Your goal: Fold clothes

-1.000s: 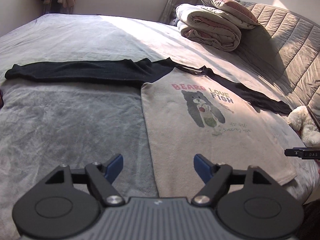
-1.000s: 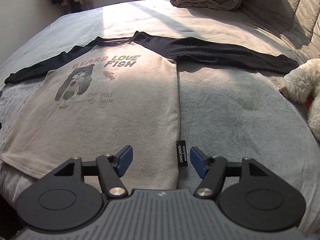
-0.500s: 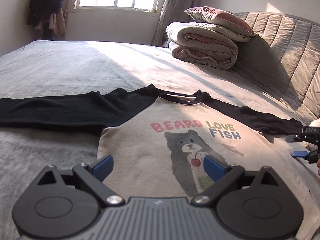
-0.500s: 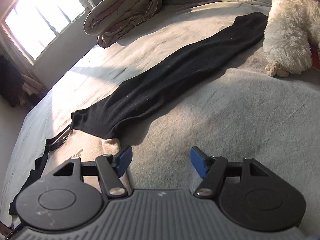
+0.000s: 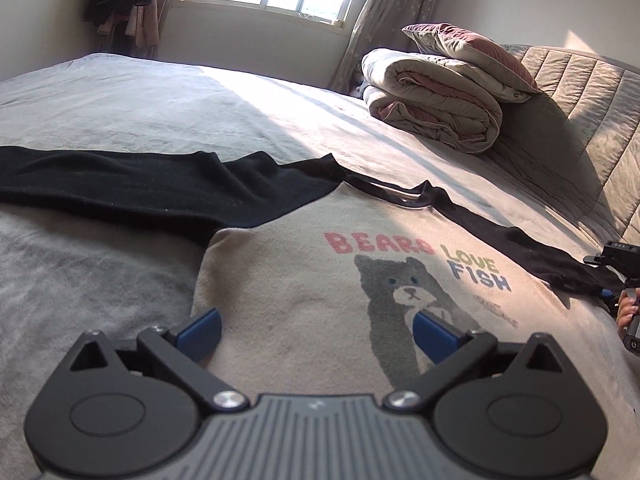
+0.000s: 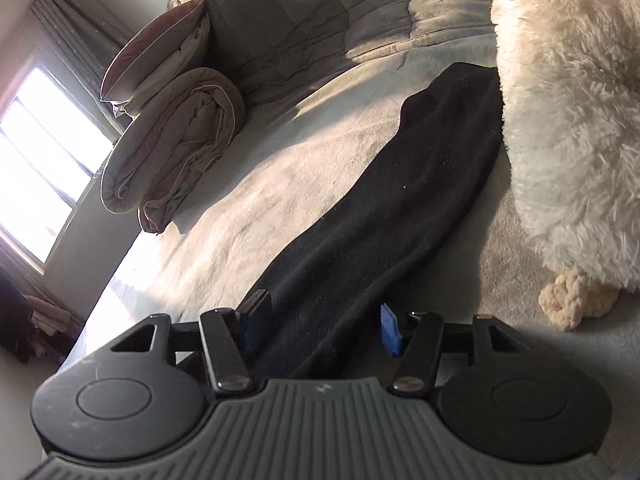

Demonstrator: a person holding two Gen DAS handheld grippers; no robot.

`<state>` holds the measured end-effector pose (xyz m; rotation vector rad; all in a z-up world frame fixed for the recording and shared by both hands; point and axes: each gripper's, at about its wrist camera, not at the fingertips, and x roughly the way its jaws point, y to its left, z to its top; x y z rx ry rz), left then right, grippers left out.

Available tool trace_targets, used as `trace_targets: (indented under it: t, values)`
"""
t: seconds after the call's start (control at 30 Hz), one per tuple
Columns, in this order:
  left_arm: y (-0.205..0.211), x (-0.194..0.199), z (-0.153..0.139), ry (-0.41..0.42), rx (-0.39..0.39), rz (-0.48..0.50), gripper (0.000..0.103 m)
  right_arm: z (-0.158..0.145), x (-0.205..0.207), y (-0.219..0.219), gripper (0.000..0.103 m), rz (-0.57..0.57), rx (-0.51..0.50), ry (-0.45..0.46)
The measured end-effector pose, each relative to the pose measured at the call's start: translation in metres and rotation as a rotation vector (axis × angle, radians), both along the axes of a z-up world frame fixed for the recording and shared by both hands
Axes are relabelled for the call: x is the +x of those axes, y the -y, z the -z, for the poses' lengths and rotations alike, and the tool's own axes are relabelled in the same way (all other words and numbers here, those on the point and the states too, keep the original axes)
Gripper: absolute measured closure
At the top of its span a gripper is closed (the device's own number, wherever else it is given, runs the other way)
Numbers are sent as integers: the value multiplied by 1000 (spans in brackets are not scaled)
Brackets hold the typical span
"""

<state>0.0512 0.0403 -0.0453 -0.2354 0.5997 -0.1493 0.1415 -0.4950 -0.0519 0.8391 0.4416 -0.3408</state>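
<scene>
A beige long-sleeved shirt (image 5: 304, 280) with black sleeves and a bear print lies flat on the bed. Its left black sleeve (image 5: 120, 188) stretches out to the left. My left gripper (image 5: 316, 332) is open and empty, low over the shirt's chest beside the armpit. My right gripper (image 6: 320, 320) is open, its jaws either side of the right black sleeve (image 6: 400, 208), which runs away towards the cuff. The right gripper also shows at the right edge of the left wrist view (image 5: 624, 280).
A folded duvet (image 5: 436, 104) with a pillow on top sits at the bed's head by the padded headboard (image 5: 592, 128). A white plush toy (image 6: 568, 120) lies right beside the right sleeve's cuff. The grey bedspread (image 5: 100, 288) extends left of the shirt.
Both grippers have moved forward and lower over the shirt. The right gripper has turned and come down so that the right sleeve now lies between its jaws.
</scene>
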Motion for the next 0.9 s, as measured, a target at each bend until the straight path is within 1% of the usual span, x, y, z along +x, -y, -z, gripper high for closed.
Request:
trace_targets:
  t: [0.03, 0.13, 0.23, 0.27, 0.3, 0.37, 0.47, 0.63, 0.73, 0.8, 0.83, 0.9]
  values:
    - [1, 0, 0, -1, 6, 1, 1, 2, 3, 4, 46, 13, 4, 8]
    - [1, 0, 0, -2, 5, 3, 1, 6, 7, 16, 53, 70, 43, 39]
    - [0, 1, 1, -6, -1, 0, 1, 11, 10, 27, 76, 142, 66, 25]
    - [2, 2, 0, -9, 10, 0, 1, 12, 11, 29, 93, 161, 68, 11]
    - [4, 2, -1, -12, 22, -1, 1, 11, 12, 30, 98, 168, 64, -2]
    - [6, 3, -2, -16, 39, -3, 1, 4, 12, 26, 97, 167, 28, -17]
    - [5, 4, -4, -26, 33, -5, 1, -16, 14, 9, 96, 143, -98, -41]
    - [-2, 6, -7, -50, -20, -21, 3, -54, 10, -14, 96, 114, -181, 7]
    - [-5, 8, -11, -77, -31, -26, 7, -80, 11, -32, 96, 76, -260, 21]
    - [-7, 10, -13, -98, -29, -30, 12, -97, 15, -47, 96, 41, -349, 10]
    - [-8, 11, -14, -109, -31, -30, 13, -105, 17, -55, 96, 23, -392, 6]
    - [-12, 12, -17, -135, -41, -28, 15, -118, 17, -71, 96, -10, -446, 5]
